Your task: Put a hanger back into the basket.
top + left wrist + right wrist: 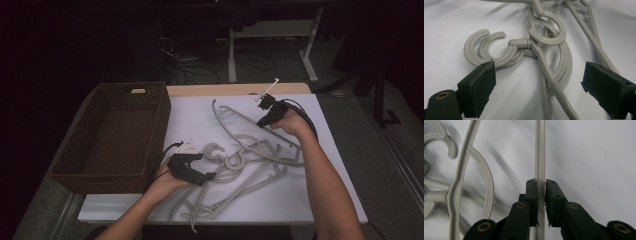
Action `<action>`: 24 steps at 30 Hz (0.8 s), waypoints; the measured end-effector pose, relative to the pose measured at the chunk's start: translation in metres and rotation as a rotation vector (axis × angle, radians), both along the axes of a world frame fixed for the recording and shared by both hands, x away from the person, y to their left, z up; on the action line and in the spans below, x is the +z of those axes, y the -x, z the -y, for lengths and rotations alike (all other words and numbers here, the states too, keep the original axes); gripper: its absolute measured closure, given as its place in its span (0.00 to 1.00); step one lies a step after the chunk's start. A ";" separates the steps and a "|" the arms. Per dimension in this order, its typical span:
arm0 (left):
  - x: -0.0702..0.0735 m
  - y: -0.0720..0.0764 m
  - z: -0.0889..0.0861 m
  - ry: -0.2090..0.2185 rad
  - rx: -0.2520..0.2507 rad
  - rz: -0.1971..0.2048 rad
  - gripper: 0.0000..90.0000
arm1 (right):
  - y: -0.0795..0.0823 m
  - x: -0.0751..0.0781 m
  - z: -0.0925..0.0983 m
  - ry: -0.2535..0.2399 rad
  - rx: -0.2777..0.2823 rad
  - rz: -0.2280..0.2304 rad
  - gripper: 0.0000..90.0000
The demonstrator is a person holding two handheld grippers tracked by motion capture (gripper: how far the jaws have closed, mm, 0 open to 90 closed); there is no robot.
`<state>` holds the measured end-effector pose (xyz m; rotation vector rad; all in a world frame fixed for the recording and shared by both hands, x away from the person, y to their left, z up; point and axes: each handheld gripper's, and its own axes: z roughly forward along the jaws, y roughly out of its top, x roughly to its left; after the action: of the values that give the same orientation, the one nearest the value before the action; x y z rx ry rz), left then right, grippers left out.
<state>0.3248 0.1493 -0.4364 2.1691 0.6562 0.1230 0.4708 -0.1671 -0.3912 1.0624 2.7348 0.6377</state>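
Looking down from the high view, the desk (310, 200) carries a white sheet with a tangle of grey hangers (240, 165) spread across its middle, and a dark wicker basket (100, 170) stands at the nine o'clock side, well apart from the right hand. The left hand-held gripper (212, 176) rests low at about seven o'clock of the pile, its tips touching or just beside the hooks. The right hand-held gripper (263, 106) sits at about one o'clock of the pile, raised, with one thin hanger bar (245, 120) running from it back toward the heap.

In the left gripper view, the left hand-held gripper (537, 82) stands wide open, nothing pinched between its pads (484, 85). Between and beyond them lie the hangers' curved hooks (499, 50): two C-shaped hooks at eleven o'clock, a closed loop at twelve o'clock, and long arms running down to six o'clock.

In the right gripper view, the right hand-held gripper (540, 185) is clamped nearly closed on the thin hanger bar (540, 150), which runs straight from six to twelve o'clock between the pads. Other hanger curves (474, 170) lie at nine o'clock on the white sheet (594, 157).
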 end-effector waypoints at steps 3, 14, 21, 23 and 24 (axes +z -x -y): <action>-0.001 0.001 0.002 -0.006 -0.005 -0.001 0.13 | 0.016 -0.008 0.007 -0.010 -0.047 -0.015 0.89; -0.003 0.003 0.009 -0.016 -0.028 0.000 0.13 | 0.053 -0.017 0.018 -0.096 -0.074 0.015 0.86; -0.003 0.002 0.007 -0.013 -0.022 -0.002 0.13 | 0.089 0.006 0.016 -0.176 -0.006 0.066 0.76; -0.002 0.002 0.006 -0.013 -0.017 0.000 0.13 | 0.100 0.007 0.012 -0.175 0.014 0.062 0.74; -0.002 0.002 0.006 -0.013 -0.017 0.000 0.13 | 0.100 0.007 0.012 -0.175 0.014 0.062 0.74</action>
<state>0.3232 0.1434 -0.4389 2.1863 0.6380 0.1183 0.3705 -0.1796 -0.3846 1.0397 2.6755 0.9113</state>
